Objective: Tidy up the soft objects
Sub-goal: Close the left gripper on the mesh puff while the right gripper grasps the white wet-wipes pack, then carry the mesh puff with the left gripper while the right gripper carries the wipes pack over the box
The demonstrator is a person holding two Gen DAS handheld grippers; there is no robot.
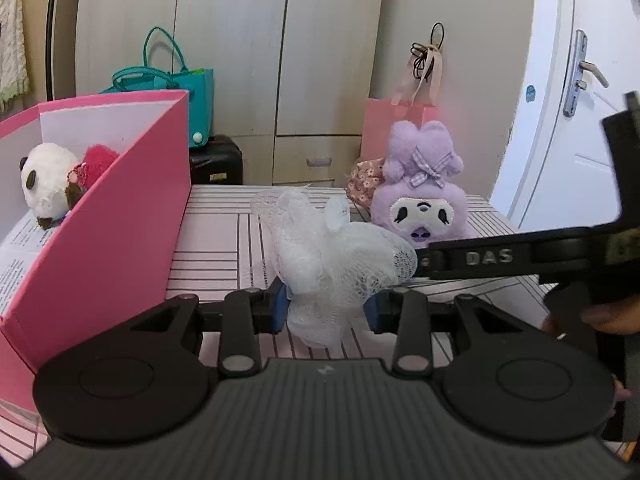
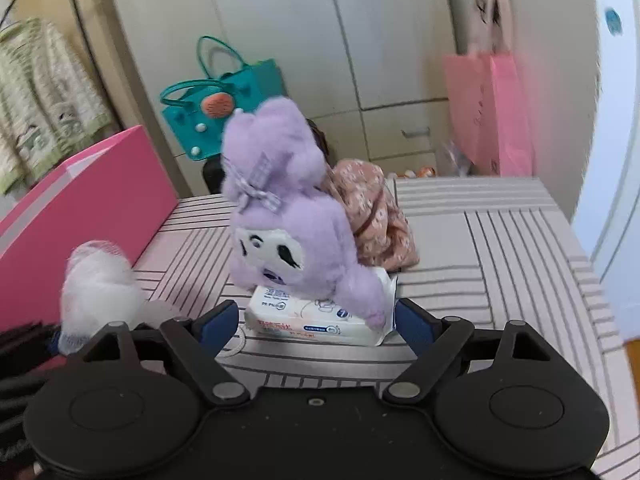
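On the left we see the pink box on the striped bench, with a panda toy inside. Our left gripper squeezes the white mesh puff between its fingers. Our right gripper has its fingers wide apart around the wipes pack, not pressing it. The purple bunny rests on that pack.

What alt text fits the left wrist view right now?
The left gripper is shut on a white mesh sponge above the striped table. A pink box holding a panda toy stands left; a purple plush sits behind.
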